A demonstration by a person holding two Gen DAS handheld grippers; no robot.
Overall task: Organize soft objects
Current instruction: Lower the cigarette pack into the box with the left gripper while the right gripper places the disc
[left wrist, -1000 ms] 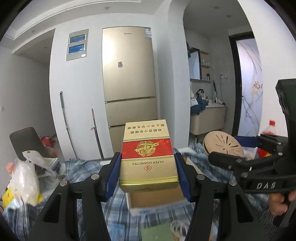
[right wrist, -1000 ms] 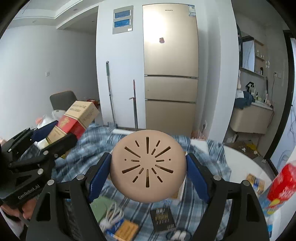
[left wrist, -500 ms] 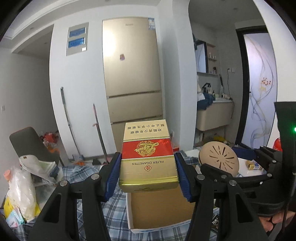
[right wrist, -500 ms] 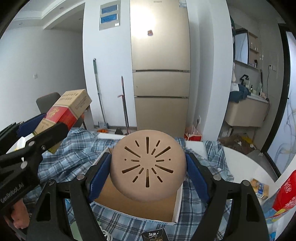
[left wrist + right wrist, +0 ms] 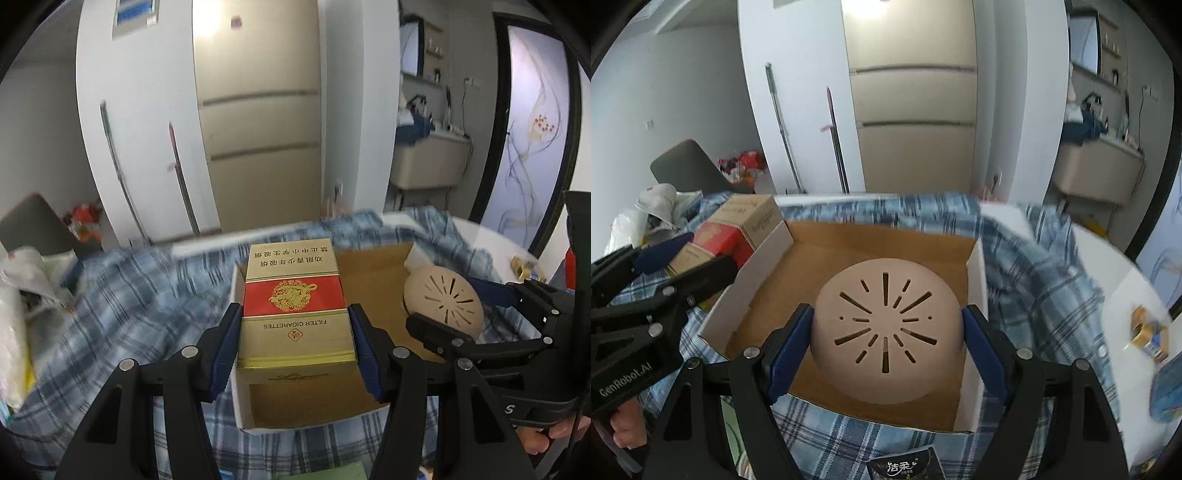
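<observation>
Open cardboard box, white outside, brown inside, sits on a blue plaid cloth spread over the table; its brown floor shows no loose items. Left gripper is clamped on a gold-and-red cigarette carton, blue pads pressing both long sides; carton hangs over the box's left end, by the left wall. Right gripper is closed on a tan round slotted cover, pads on opposite edges of its rim; cover hangs over the box's right half, near the right wall. Whether either item touches the box floor cannot be told. Against a second ago: both tongs have come down and tipped forward, grips unchanged; then the box was mostly hidden beneath the held items, now its whole interior shows under them. Right view alone shows a dark tissue packet on the cloth at the near edge, a small yellow-blue packet on bare white tabletop toward the right edge, and the bare hand on the left tool. Left view alone shows the carton's printed face and a green object at the near edge.
</observation>
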